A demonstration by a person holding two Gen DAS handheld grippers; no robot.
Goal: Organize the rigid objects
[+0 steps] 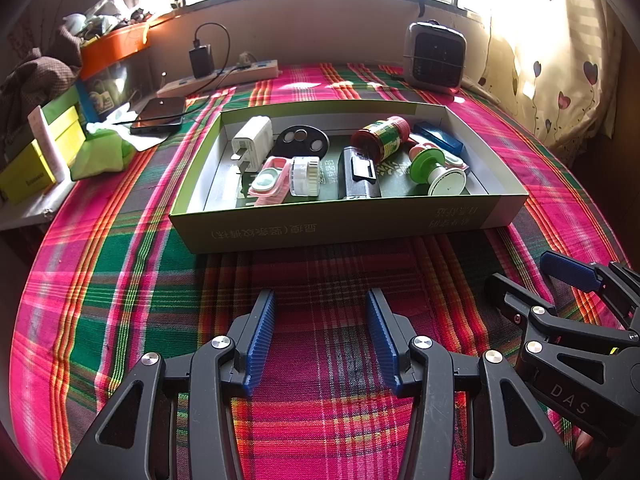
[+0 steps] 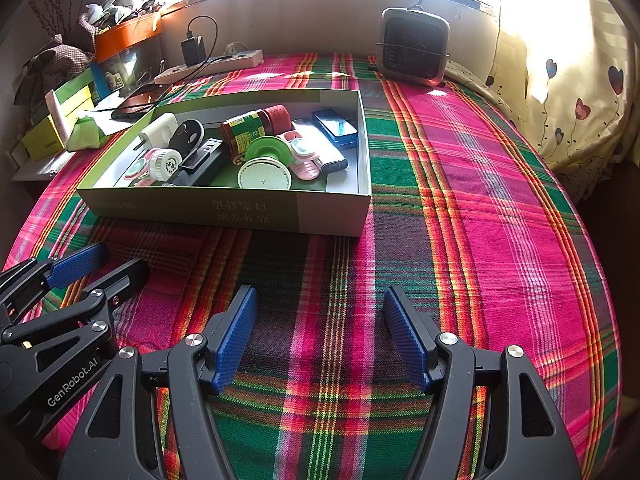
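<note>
Plaid pink-and-green cloth [image 1: 120, 280] covers the table under a bright window.

Left wrist view: left gripper [image 1: 321, 338] open wide, empty, above bare cloth. Shallow green cardboard box [image 1: 320, 232] ahead holds white charger plug [image 1: 252, 140], red-capped jar [image 1: 380, 136], green-and-white spool [image 1: 438, 170]. Nothing loose on the cloth; sorting looks done.

Right wrist view: right gripper [image 2: 320, 338] open wide, empty. Box's near wall hides some contents; labels unreadable.

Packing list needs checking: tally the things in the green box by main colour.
White: 3, plug, round tub, power bank
Black: 2, oval disc, flat block
Pink: 2, left lens case, right lens case
Red: 1, jar
Blue: 1, case
Green: 1, spool
Total: 10
</note>
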